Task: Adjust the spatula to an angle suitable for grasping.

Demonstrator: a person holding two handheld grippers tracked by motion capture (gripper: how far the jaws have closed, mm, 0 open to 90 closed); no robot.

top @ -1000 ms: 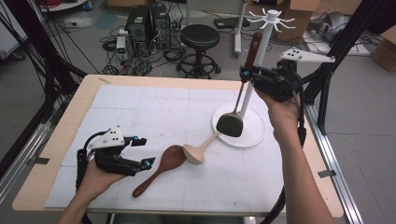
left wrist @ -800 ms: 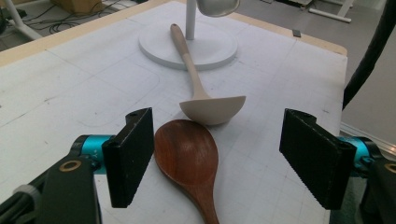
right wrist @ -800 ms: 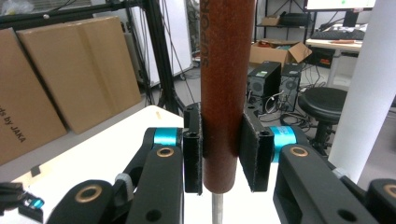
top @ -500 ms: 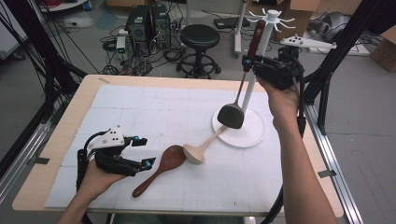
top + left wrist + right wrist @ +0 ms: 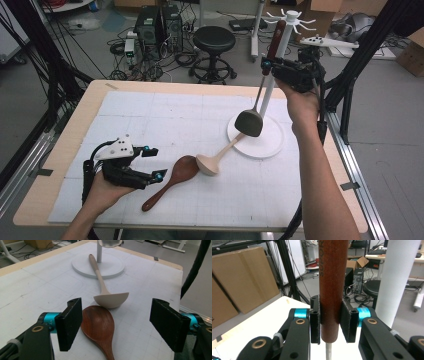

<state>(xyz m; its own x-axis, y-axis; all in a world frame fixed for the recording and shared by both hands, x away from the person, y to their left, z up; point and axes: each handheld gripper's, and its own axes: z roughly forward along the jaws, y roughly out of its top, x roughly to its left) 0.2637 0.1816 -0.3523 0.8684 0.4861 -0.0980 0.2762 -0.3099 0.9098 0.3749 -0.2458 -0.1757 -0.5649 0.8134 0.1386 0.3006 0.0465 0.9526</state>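
Note:
My right gripper [image 5: 264, 65] [image 5: 330, 319] is shut on the red-brown handle [image 5: 332, 285] of a black ladle [image 5: 249, 123], which hangs upright beside the white rack post [image 5: 274, 75] above the rack's round base [image 5: 267, 142]. The post [image 5: 395, 277] stands just right of the handle in the right gripper view. A pale wooden ladle [image 5: 216, 157] [image 5: 105, 293] lies with its handle on the base. A dark wooden spoon [image 5: 172, 180] [image 5: 98, 327] lies beside it on the white mat. My left gripper [image 5: 155, 162] [image 5: 117, 327] rests open near the spoon's bowl, holding nothing.
The white grid mat [image 5: 150, 120] covers the wooden table [image 5: 75, 125]. The rack's hooks [image 5: 290, 15] spread at the post's top. Behind the table stand a black stool [image 5: 214, 40], computer cases [image 5: 160, 25] and cables. Black frame posts [image 5: 360, 60] rise at the right.
My right gripper has lifted the black ladle higher and a little right, closer to the rack post. The left gripper and the two wooden utensils have stayed put.

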